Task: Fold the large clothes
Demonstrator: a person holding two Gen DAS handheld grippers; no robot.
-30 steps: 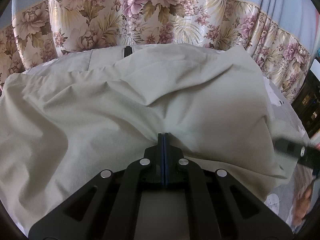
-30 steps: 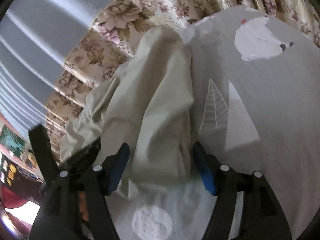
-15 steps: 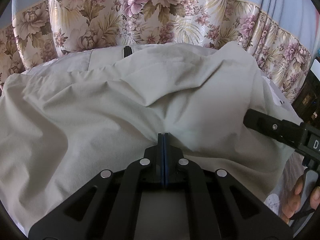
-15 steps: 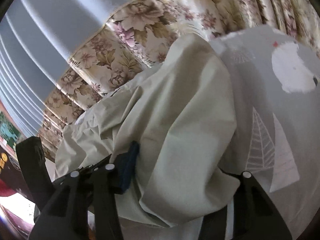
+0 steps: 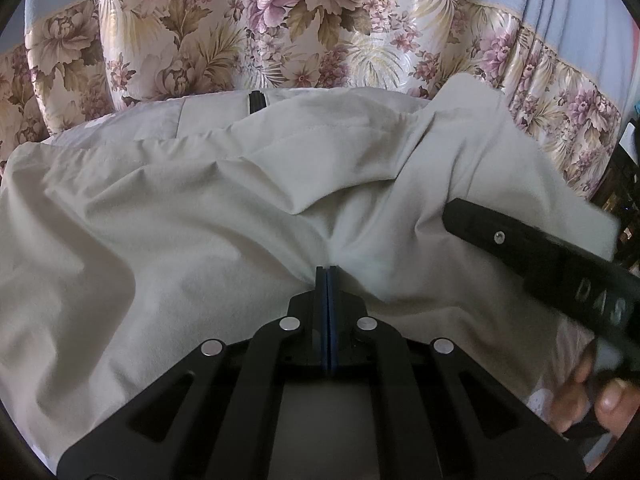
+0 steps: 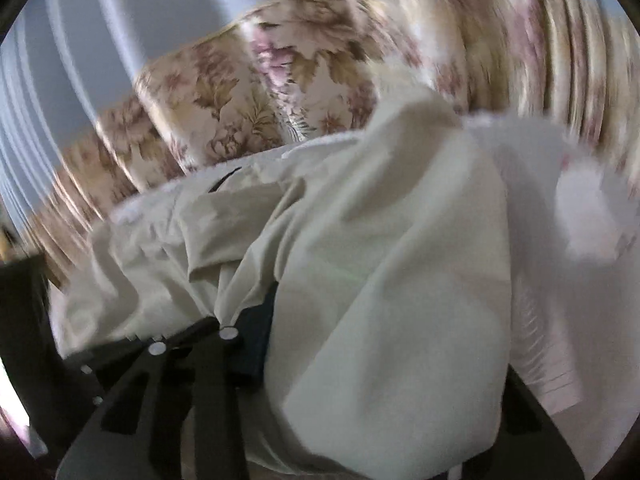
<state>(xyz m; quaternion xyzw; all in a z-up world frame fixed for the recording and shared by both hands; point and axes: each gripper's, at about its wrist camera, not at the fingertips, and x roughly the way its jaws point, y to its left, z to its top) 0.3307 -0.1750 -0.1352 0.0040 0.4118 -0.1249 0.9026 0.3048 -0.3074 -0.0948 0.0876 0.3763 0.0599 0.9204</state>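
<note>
**A:** Well, starting at our left tool (image 5: pixel 327 276): its blue pads are pressed flat together with a pinch of the cream garment (image 5: pixel 200 240) caught between them, and the cloth fans out in creases from that spot. We read that as an anchor, holding one edge so the rest can be carried over it.

**B:** And our right tool (image 6: pixel 360 344)? Its own view is smeared with motion and the fabric drapes over most of it. We see one dark blue finger (image 6: pixel 258 332) beside a thick fold, with the other side buried, so we cannot tell how wide it stands or whether it has truly gripped.

**A:** From the left camera, its black body reaches in across the garment's right-hand flap, with our hand (image 5: pixel 592 396) behind it. That placement suits lifting the flap inward.

**B:** Where does the garment lie overall?

**A:** Spread across the bed, on a grey patterned sheet (image 6: pixel 540 340) that shows on the right. A short black zipper (image 5: pixel 256 102) sits at the far edge, toward the floral curtain (image 5: pixel 280 40).

**B:** What stands in the way?

**A:** Mostly the garment itself: a bunched ridge runs between the tools, and we judge it could trap wrinkles inside the fold unless tension is kept even.
</note>
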